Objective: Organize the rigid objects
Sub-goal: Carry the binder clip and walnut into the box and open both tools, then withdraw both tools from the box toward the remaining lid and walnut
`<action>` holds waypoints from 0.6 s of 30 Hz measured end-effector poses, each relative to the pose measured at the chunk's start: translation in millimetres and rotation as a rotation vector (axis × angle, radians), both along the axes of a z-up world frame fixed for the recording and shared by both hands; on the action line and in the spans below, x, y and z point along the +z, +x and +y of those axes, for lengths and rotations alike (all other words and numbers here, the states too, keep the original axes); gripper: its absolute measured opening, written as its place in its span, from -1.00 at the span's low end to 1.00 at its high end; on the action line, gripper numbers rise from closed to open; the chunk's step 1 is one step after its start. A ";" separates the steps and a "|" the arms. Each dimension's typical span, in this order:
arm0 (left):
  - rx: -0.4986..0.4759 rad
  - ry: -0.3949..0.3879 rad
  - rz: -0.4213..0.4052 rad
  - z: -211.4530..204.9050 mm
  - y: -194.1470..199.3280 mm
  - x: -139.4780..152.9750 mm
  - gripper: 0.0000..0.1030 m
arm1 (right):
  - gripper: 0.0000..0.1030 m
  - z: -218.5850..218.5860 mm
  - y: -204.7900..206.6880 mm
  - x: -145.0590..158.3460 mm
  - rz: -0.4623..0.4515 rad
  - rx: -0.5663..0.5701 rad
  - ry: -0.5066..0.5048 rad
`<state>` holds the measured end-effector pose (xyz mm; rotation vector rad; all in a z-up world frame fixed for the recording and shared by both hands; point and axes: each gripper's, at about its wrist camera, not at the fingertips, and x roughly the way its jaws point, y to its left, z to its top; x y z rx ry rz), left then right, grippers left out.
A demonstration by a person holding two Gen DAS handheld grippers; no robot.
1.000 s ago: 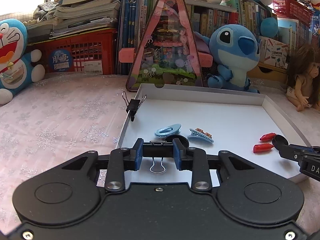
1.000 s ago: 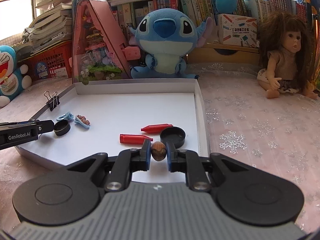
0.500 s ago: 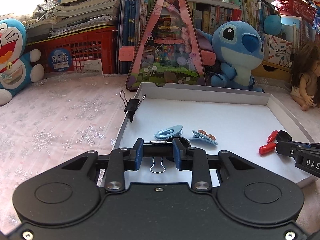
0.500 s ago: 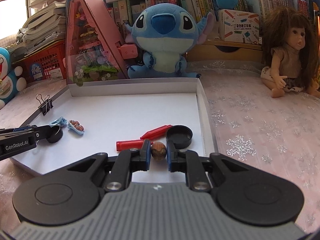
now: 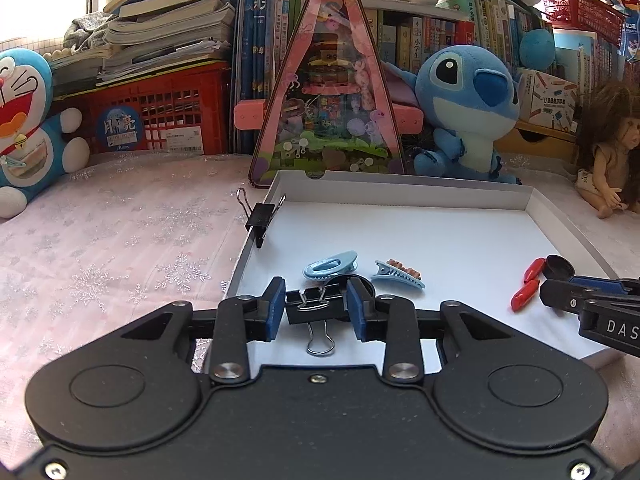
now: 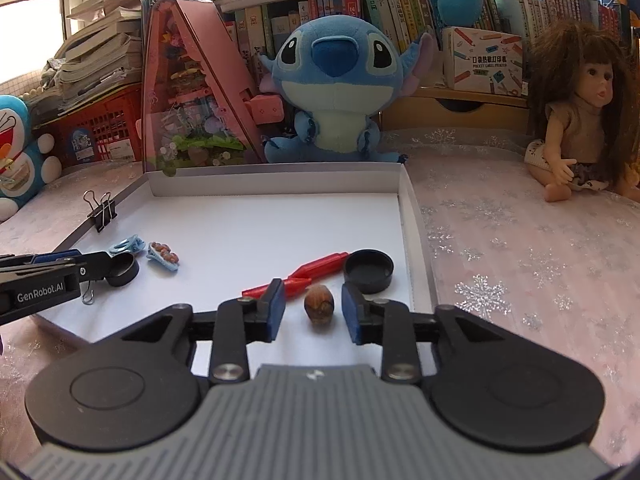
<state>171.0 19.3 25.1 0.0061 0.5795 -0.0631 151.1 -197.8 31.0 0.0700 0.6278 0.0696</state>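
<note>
White tray (image 6: 404, 216) mid-frame: my right gripper (image 6: 313, 309) opening, clear of nut (image 6: 318, 303); my left gripper (image 5: 316, 307) opening around binder clip (image 5: 316, 309).

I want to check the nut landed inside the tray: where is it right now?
In the right wrist view the nut lies on the white tray floor near its front right corner, between the opening jaws of the right hand-held gripper, just before the red pieces and black cap.
</note>
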 end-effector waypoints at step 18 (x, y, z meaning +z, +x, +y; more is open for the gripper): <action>-0.228 -0.032 -0.109 -11.2 -88.5 34.5 0.47 | 0.69 -18.9 -68.0 26.8 -0.089 -0.006 -0.020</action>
